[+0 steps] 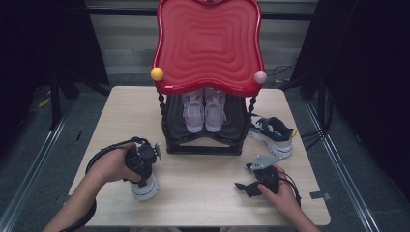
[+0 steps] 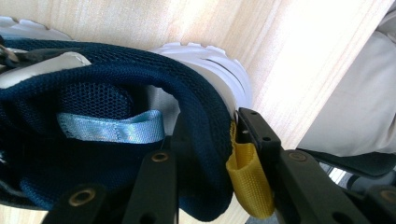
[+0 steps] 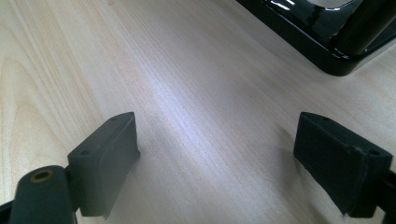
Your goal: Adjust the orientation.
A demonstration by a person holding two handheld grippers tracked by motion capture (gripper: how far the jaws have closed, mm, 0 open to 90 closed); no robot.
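The left tool is clamped on the padded heel collar of a navy sneaker, which stands at the near left of the table. In the left gripper view one jaw sits inside the collar and the other outside, against the yellow pull tab; the white sole lies towards the table. The right tool rests low over bare wood at the near right, its jaws wide apart with nothing between them. The matching sneaker lies beside the shoe rack, where a pink pair already occupies the lower shelf under the red top. The step in hand is judged to be carrying the held shoe to the rack. The grip is best kept firm on the collar, since soft padding may slip. The shoe should be lifted clear of the table before being moved, and the sole kept level, so that the rack's twisted post is not struck.
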